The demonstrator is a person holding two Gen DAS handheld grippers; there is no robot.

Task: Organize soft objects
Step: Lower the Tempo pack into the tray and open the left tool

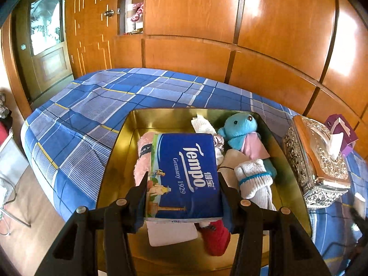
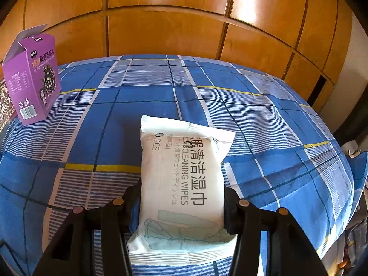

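Left claw (image 1: 182, 184) clamps one tissue pack (image 1: 186, 174) | right claw (image 2: 184, 193) clamps one wipes pack (image 2: 181, 174)

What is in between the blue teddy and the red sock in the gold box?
In the left wrist view, a white sock with a blue stripe lies between the blue teddy and the red sock, inside the gold box.
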